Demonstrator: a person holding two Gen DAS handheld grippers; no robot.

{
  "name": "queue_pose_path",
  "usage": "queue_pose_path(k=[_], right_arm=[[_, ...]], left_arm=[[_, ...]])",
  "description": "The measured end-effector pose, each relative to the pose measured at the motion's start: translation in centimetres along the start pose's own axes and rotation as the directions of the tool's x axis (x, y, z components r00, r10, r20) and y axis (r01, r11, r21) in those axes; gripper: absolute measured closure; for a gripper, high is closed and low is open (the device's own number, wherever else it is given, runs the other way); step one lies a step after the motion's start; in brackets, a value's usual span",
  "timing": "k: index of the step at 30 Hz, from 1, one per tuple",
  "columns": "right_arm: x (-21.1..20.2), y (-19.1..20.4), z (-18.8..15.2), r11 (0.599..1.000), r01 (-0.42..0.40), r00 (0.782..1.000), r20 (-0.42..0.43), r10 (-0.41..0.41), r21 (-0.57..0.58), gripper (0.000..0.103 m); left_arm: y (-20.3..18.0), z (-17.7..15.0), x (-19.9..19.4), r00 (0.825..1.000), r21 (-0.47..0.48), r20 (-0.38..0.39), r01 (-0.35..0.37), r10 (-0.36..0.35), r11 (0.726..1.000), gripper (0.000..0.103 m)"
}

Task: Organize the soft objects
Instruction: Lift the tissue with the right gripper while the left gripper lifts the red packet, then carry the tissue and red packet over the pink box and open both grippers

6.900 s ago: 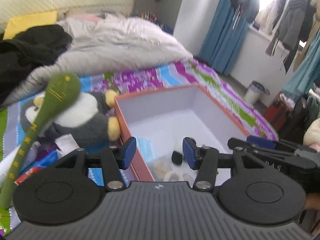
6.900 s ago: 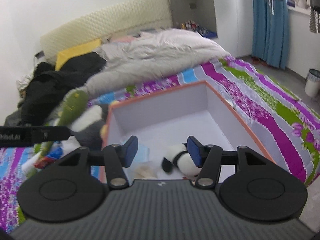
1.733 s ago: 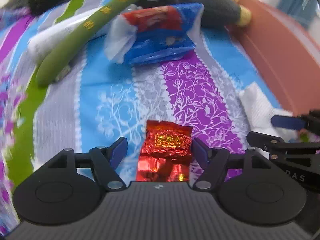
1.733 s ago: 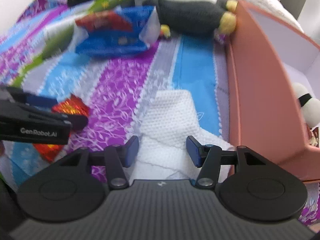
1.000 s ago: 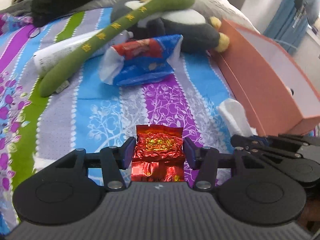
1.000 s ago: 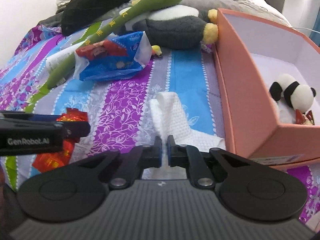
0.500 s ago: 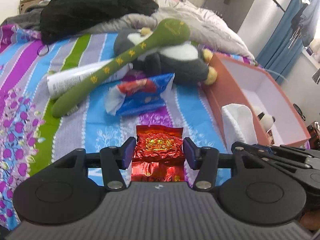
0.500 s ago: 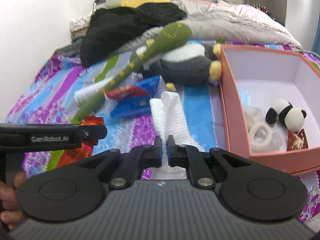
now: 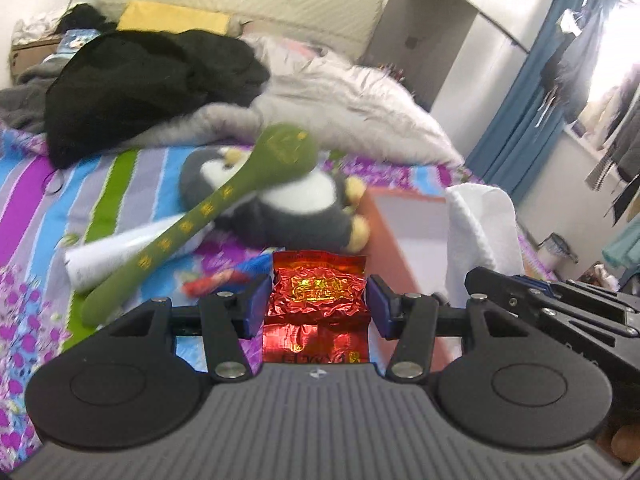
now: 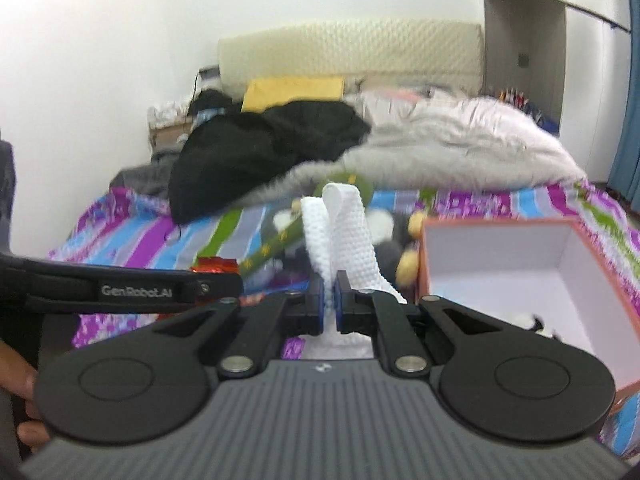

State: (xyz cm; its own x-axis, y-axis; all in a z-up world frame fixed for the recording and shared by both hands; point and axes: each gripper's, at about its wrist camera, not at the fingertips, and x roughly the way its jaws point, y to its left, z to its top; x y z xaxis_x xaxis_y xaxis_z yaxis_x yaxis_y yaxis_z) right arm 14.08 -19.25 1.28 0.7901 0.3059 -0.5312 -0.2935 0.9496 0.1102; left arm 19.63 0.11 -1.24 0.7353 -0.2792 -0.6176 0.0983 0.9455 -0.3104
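My left gripper (image 9: 318, 300) is shut on a crinkled red foil packet (image 9: 318, 286) and holds it up above the bed. My right gripper (image 10: 329, 300) is shut on a white knitted cloth (image 10: 344, 232), which hangs folded over the jaws; the cloth also shows in the left wrist view (image 9: 480, 224). The orange box (image 10: 500, 252) with white inside lies on the bed to the right, a small panda toy (image 10: 528, 322) at its bottom. A penguin plush (image 9: 288, 204) and a long green plush stick (image 9: 208, 216) lie beside the box.
A blue and red snack bag (image 9: 224, 276) and a white tube (image 9: 132, 248) lie on the striped bedspread (image 9: 36, 208). Black clothes (image 9: 140, 84) and a grey duvet (image 9: 340, 104) pile up at the head of the bed. Blue curtains (image 9: 516, 128) hang at right.
Both grippers have lifted higher and tilted up, carrying the red packet and the white cloth. The view now takes in the headboard and wall.
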Motion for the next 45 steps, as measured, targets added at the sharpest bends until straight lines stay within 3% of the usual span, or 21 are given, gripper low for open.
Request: queue_pose_path(k=[7, 16, 25, 34, 40, 45], right_arm=[[-2.2, -2.8, 3.1, 0.999, 0.039, 0.996, 0.083, -0.04, 0.014, 0.094], [-5.0, -8.0, 5.7, 0.987, 0.16, 0.974, 0.162, -0.16, 0.011, 0.094], [-2.2, -16.1, 3.7, 0.973, 0.187, 0.982, -0.022, -0.186, 0.135, 0.094], [3.3, -22.9, -0.6, 0.939, 0.272, 0.948, -0.228, -0.223, 0.212, 0.092], [5.8, -24.6, -3.6, 0.927, 0.282, 0.927, -0.318, -0.197, 0.247, 0.092], [6.9, -25.3, -5.2, 0.924, 0.282, 0.917, -0.357, -0.181, 0.258, 0.091]], left_arm=[[-4.7, 4.2, -0.1, 0.997, 0.058, 0.036, 0.073, -0.075, 0.996, 0.045], [-11.6, 8.5, 2.1, 0.985, 0.118, 0.024, 0.165, -0.169, 0.979, 0.045], [-17.1, 7.8, 10.4, 0.971, 0.163, -0.149, 0.21, -0.186, 0.964, 0.045], [-19.0, 5.6, 19.5, 0.942, 0.166, -0.308, 0.193, -0.135, 0.967, 0.045], [-19.7, 3.9, 23.8, 0.919, 0.173, -0.384, 0.169, -0.091, 0.97, 0.045], [-20.5, 3.1, 25.4, 0.915, 0.208, -0.399, 0.157, -0.063, 0.965, 0.045]])
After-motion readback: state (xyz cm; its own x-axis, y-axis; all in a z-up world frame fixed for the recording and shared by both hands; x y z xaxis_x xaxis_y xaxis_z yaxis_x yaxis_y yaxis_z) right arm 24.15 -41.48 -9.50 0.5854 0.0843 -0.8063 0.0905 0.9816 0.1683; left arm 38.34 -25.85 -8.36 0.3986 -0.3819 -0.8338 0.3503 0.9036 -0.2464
